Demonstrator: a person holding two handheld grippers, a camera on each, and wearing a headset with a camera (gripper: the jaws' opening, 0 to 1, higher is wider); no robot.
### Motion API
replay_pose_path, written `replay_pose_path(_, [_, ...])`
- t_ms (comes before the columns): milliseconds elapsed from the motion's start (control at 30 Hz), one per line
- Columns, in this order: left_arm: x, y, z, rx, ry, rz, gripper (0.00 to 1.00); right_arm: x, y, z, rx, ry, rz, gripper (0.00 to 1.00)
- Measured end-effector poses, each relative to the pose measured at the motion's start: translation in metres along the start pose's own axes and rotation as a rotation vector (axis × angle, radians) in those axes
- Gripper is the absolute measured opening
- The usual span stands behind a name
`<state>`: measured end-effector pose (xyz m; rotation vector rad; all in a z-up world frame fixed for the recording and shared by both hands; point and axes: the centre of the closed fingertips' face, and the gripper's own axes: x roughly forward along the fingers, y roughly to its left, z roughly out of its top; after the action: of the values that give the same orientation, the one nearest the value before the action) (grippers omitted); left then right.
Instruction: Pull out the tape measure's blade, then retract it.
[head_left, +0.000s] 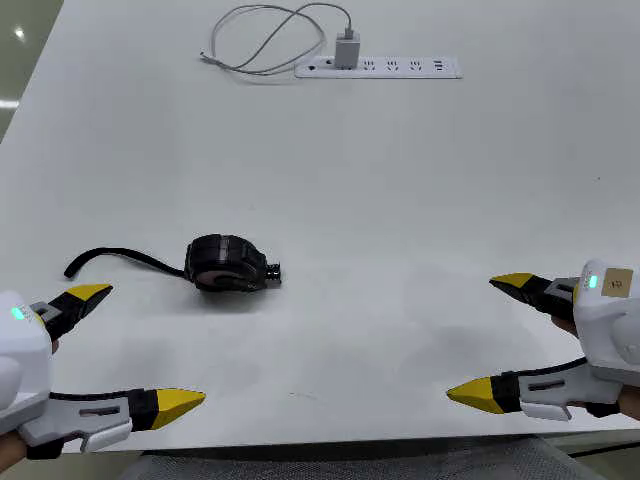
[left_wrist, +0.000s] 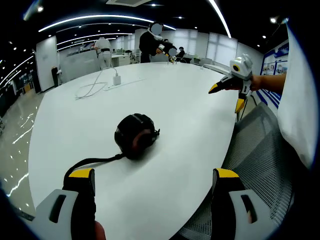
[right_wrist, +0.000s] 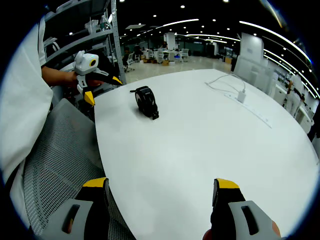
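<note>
White table (head_left: 400, 180), tape measure (head_left: 225, 265) nearer left tongs (head_left: 152, 343), right tongs (head_left: 471, 337) opposite, both agape

nothing legible; the tan sticker (head_left: 617, 283) on the right hand-held gripper (head_left: 471, 338) is too small to read.

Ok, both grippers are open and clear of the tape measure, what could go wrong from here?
The tape measure lies loose on the table, so pulling its blade tip without holding it down may drag it along. Its strap trails toward the left gripper, whose jaws could snag it instead.
</note>
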<state>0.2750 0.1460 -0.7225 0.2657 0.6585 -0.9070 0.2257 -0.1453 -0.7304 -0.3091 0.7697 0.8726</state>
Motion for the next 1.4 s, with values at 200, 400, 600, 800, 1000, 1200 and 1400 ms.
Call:
replay_pose_path(200, [0.0000,-0.0003,-0.0006,0.001,0.003,-0.002,0.95,0.0002,-0.0041,0.0001,-0.006,0.002,-0.019,0.88])
replay_pose_path(400, [0.0004,0.0006,-0.0003,0.000,0.004,0.000,0.95,-0.0004,-0.0080,0.0031,-0.014,-0.016,-0.036,0.91])
replay_pose_path(600, [0.0013,0.0009,0.0007,-0.007,-0.002,-0.009,0.92,0.0007,-0.0072,0.0055,-0.019,-0.027,-0.028,0.89])
replay_pose_path(800, [0.0023,0.0051,0.0019,-0.009,0.001,-0.003,0.91,0.0029,-0.0064,0.0079,-0.016,-0.028,-0.015,0.88])
replay_pose_path(1000, [0.0024,0.0056,0.0012,-0.007,0.003,-0.005,0.89,0.0040,-0.0077,0.0085,-0.018,-0.029,-0.014,0.88])
replay_pose_path(1200, [0.0031,0.0061,0.0000,-0.006,0.008,-0.005,0.88,0.0057,-0.0069,0.0073,-0.015,-0.022,-0.007,0.87])
replay_pose_path(1400, [0.0064,0.0064,0.0017,0.015,0.019,-0.016,0.88,0.0093,-0.0090,0.0088,-0.020,-0.023,-0.004,0.88])
